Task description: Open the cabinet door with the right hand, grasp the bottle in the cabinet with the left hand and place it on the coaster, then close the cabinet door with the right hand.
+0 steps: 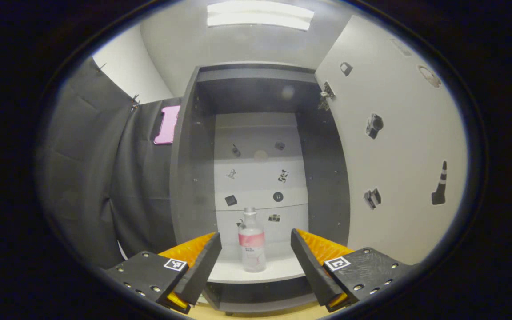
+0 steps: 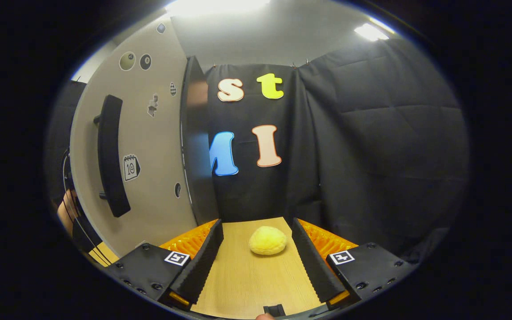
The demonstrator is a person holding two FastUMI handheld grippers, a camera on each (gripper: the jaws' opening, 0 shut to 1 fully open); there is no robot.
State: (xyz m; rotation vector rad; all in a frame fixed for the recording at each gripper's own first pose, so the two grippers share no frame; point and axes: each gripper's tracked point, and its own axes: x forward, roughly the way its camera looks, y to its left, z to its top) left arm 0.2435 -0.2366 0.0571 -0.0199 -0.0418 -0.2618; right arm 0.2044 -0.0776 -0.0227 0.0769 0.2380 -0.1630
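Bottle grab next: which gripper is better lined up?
Left. The left gripper is open and faces the open cabinet, with the bottle centred between its fingers. The right gripper faces a yellow object on the table.

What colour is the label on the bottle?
Pink on top, white below, on the bottle; clearest in the left gripper view.

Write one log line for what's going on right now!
door: cabinet door open | bottle upright on shelf, untouched | left hand-held gripper open, facing bottle | right hand-held gripper open over table
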